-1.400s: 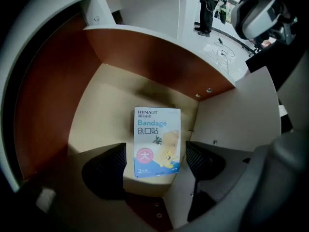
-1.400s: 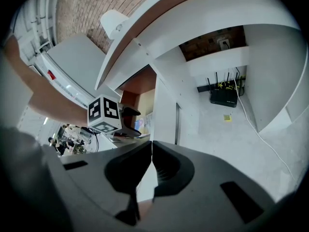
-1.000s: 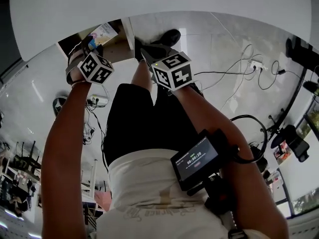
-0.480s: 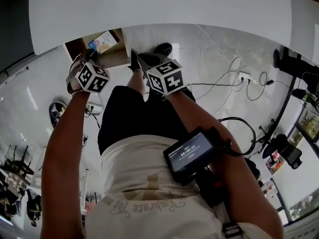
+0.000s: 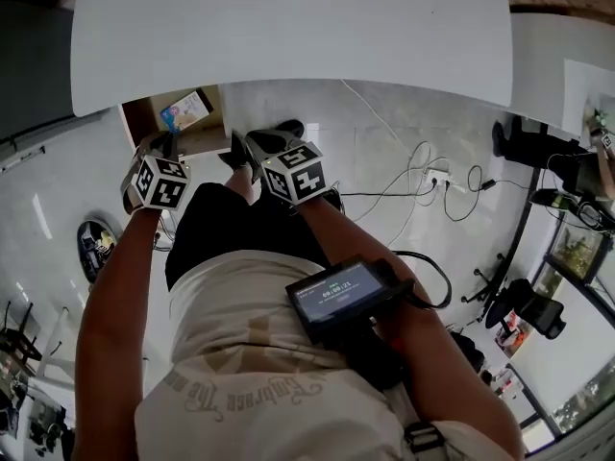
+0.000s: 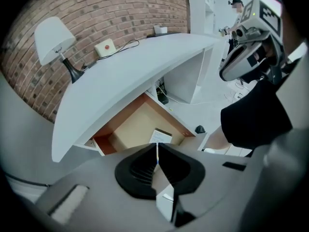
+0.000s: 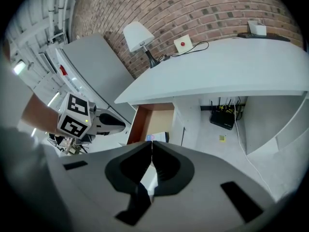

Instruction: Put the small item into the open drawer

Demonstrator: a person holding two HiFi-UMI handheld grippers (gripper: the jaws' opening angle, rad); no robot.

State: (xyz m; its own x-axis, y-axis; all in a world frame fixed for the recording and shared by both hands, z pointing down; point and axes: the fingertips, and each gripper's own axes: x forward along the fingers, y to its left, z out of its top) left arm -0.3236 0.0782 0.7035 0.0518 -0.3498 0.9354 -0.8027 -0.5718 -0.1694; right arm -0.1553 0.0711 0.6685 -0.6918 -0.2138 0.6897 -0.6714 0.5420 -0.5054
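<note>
The open drawer (image 5: 154, 113) sticks out from under the white desk (image 5: 288, 36), and its wooden bottom (image 6: 130, 129) shows. The small item (image 5: 185, 110), a flat white and blue packet, lies inside it (image 6: 161, 136) (image 7: 157, 138). My left gripper (image 5: 160, 148) hangs just in front of the drawer's open side. Its jaws have just been closing and now stand shut (image 6: 157, 151) with nothing between them. My right gripper (image 5: 242, 149) is to the right of the drawer, shut (image 7: 151, 146) and empty.
A white lamp (image 7: 137, 35) and a box with a red button (image 7: 182, 44) stand on the desk by the brick wall. A black box (image 7: 223, 117) and cables (image 5: 423, 176) lie on the floor under the desk. The person's shoes (image 5: 279, 133) are beside the drawer.
Both grippers have drawn back from the drawer toward the person's body. The left gripper, earlier over the drawer, is now in front of it. The item stays in the drawer.
</note>
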